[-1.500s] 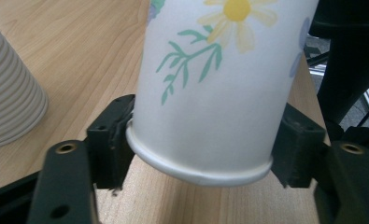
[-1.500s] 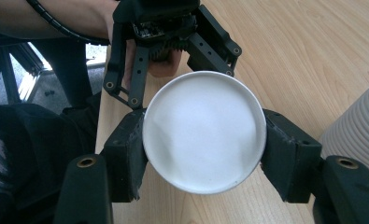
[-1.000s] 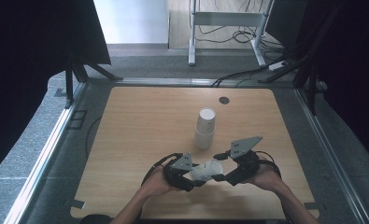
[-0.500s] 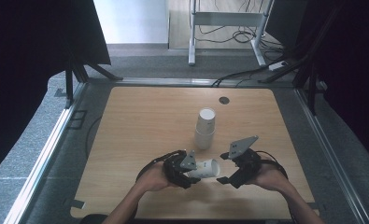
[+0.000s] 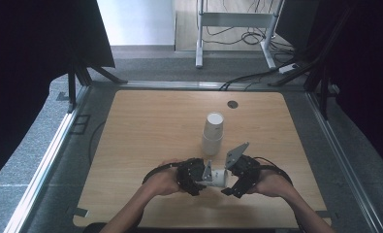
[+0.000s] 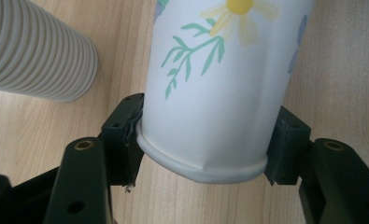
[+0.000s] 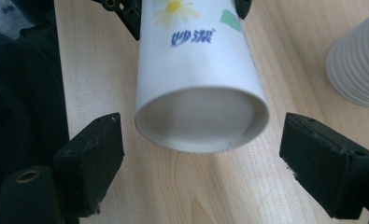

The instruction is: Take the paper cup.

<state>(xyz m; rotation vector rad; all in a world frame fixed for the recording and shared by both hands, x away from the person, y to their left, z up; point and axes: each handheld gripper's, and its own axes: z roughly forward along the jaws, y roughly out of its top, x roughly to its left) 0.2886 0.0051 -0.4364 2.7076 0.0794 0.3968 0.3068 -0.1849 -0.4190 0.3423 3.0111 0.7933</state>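
The left gripper is grasping the cup near its rim, while the right gripper's fingers, just opening, are standing released beside its base, near the stack.

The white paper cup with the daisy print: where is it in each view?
High view: white paper cup with the daisy print lies sideways between both hands, low centre.
Left gripper view: top centre, rim clamped by the tongs.
Right gripper view: top centre, base toward the camera, between open tongs.
Shared landmark: ribbed stack of white cups.
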